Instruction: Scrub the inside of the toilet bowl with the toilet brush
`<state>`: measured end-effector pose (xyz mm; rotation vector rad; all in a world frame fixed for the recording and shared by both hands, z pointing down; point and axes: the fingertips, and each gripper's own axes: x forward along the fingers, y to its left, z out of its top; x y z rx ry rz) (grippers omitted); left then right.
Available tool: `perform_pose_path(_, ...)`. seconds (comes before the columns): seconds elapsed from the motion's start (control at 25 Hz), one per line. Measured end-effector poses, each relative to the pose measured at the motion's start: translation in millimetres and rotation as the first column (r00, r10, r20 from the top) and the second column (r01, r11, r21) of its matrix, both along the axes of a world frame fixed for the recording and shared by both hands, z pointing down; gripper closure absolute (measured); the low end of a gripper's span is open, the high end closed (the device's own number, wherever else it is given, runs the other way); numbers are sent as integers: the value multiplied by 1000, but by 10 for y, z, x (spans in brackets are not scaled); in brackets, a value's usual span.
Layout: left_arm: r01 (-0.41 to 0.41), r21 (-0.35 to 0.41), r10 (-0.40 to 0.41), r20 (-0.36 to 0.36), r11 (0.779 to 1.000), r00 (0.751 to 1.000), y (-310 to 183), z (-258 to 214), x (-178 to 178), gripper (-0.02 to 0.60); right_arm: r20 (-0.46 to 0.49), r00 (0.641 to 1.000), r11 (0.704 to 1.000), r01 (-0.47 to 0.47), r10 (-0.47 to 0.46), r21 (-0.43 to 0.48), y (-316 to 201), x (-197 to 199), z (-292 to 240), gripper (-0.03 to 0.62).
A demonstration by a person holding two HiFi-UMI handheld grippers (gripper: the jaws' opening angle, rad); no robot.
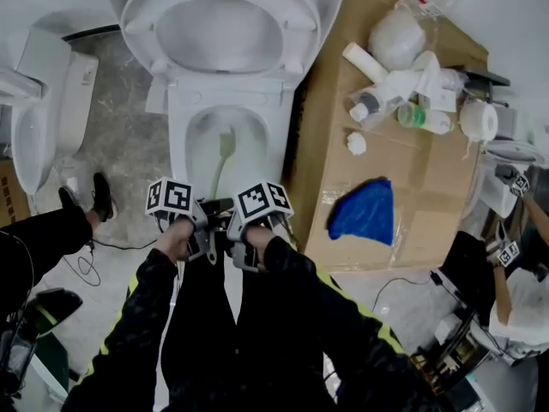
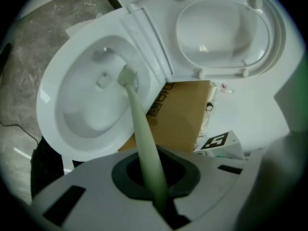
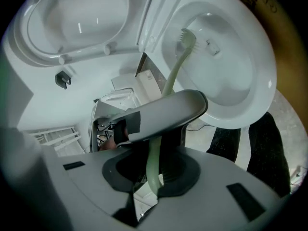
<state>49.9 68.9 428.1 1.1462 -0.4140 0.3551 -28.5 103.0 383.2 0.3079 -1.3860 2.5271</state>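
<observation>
brush (image 1: 225, 148) in bowl (image 1: 193, 118), cardboard (image 1: 412, 187) right

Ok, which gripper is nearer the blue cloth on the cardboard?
Right. The right gripper sits left of the blue cloth; the left gripper is farther left. Both clamp the toilet brush.

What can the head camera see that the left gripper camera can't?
Only the head view shows the blue cloth and the person's sleeves. Only the left gripper view shows, close up, the left gripper with its jaws shut on the brush handle. Both show the toilet bowl, the raised lid and the cardboard.
</observation>
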Motion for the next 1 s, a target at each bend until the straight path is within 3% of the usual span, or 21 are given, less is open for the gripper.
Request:
perform_pose_path(0.48, 3, 97, -5, 19, 995, 1000, 40, -1367, 295, 574, 21, 1000, 995, 5, -7, 101, 87, 308, -1339, 523)
perform_pose_path(1.0, -11, 189, 2, 43, 982, 999, 380, -2178, 307, 574, 56, 998, 981, -3, -9, 195, 459, 322, -2132, 523)
